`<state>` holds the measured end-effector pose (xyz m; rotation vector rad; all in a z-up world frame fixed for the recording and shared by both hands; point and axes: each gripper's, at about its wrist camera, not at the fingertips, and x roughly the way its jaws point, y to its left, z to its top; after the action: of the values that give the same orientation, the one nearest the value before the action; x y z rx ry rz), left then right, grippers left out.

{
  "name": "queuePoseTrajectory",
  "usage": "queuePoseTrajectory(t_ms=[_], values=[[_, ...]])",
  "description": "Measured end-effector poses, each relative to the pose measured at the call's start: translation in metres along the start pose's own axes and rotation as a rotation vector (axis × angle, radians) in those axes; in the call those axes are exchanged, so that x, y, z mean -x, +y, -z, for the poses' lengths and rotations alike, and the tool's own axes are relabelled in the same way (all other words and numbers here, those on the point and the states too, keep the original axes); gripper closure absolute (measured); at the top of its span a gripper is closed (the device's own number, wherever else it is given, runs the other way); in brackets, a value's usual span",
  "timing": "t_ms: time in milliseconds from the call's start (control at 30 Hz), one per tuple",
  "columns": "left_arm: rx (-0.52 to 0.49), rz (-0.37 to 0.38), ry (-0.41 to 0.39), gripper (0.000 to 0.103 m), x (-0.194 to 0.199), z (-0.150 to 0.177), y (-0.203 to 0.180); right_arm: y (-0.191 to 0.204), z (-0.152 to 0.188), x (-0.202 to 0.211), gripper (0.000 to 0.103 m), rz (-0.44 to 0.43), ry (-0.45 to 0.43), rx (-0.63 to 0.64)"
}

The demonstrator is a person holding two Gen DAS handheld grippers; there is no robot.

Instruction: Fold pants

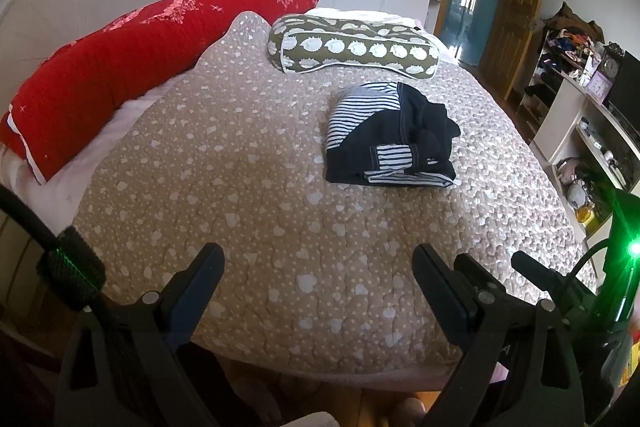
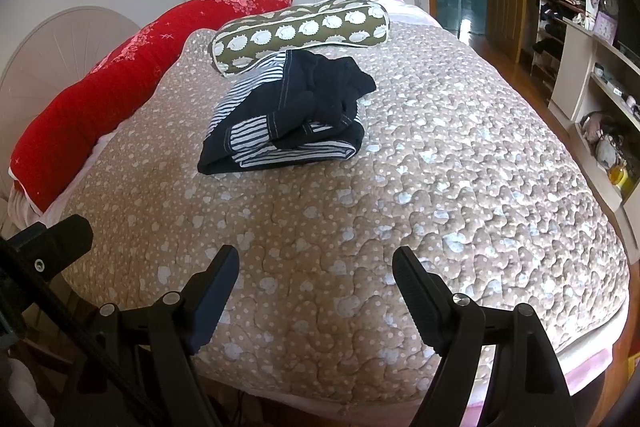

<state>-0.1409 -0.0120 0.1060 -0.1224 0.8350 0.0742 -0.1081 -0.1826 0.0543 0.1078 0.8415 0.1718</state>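
Both tongs, left (image 1: pixel 318 259) and right (image 2: pixel 316 263), gape empty, tilted down over the bedspread (image 2: pixel 440 167), short of the folded pants (image 2: pixel 280 115).

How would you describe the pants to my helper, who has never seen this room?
Start at the bed's beige quilt with white hearts. Near its middle, in front of the olive bolster pillow, lies a small folded bundle: the pants. They alone are dark navy with white-striped panels; the long cushion beside is red.
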Motion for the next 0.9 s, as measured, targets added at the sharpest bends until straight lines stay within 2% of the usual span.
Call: queuePoseTrajectory(t_ms=[467, 900], values=[[0.025, -0.017, 0.056, 0.009, -0.024, 0.005, 0.007, -0.017, 0.006, -0.023, 0.019, 0.008, 0.025, -0.071], [0.004, -0.028, 0.108, 0.009, -0.045, 0.006, 0.000, -0.019, 0.005, -0.033, 0.019, 0.041, 0.005, -0.024]])
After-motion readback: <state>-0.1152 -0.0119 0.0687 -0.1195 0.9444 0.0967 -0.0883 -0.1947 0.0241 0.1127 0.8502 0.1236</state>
